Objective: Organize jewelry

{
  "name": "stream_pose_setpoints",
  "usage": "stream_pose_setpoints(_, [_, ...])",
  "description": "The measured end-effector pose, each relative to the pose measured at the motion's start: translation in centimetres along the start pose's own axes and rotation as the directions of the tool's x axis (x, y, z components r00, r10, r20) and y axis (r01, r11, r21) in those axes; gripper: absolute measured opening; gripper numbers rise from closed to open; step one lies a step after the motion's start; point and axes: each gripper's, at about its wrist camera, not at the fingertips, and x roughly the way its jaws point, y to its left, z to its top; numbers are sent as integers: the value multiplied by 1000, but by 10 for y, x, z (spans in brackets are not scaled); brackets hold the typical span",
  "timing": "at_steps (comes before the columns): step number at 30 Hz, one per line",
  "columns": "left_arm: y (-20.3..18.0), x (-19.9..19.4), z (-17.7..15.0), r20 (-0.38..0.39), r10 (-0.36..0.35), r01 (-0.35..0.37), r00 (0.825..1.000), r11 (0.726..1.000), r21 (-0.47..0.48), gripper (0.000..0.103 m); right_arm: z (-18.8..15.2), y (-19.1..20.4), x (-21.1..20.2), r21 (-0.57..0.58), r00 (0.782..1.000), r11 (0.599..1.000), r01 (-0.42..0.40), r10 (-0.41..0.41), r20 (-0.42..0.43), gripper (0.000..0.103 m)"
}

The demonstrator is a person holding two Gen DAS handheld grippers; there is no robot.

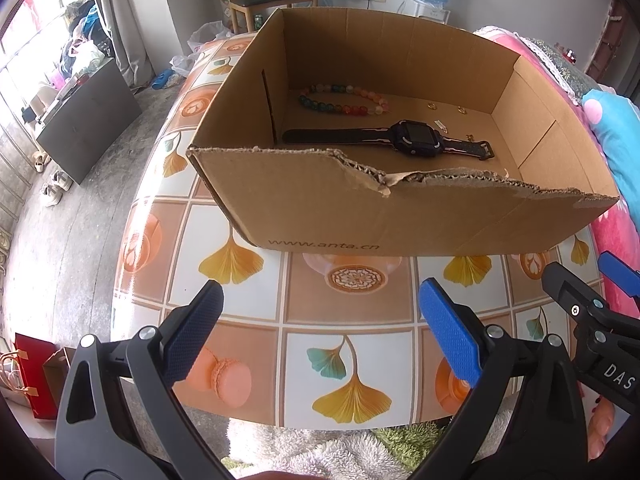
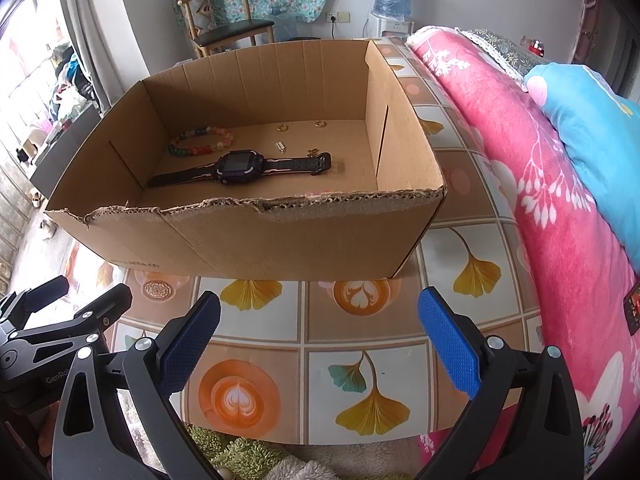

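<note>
An open cardboard box (image 1: 336, 216) (image 2: 248, 240) stands on the patterned table. On its floor lie a black wristwatch (image 1: 416, 138) (image 2: 236, 166), a string of coloured beads (image 1: 344, 100) (image 2: 200, 142), two small gold rings (image 1: 432, 106) (image 2: 282, 127) and a little silver piece (image 2: 280, 146). My left gripper (image 1: 320, 304) hovers open over the table in front of the box, holding nothing. My right gripper (image 2: 320, 312) is open and empty too, just right of the left one. Each gripper shows at the edge of the other's view.
The table carries a tiled cloth with ginkgo leaves and coffee cups (image 2: 360, 360). A pink floral blanket (image 2: 540, 200) and a blue pillow (image 2: 592, 128) lie to the right. A wooden chair (image 2: 224, 28) and a water dispenser (image 2: 390, 4) stand behind. The floor drops off at left.
</note>
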Motion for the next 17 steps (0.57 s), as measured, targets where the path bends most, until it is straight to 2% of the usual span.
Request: stream_pose_setpoints(17, [-1, -2, -1, 1, -2, 2, 1000, 1000, 5, 95, 0, 0, -2, -1, 1000, 1000, -2, 2, 3, 96])
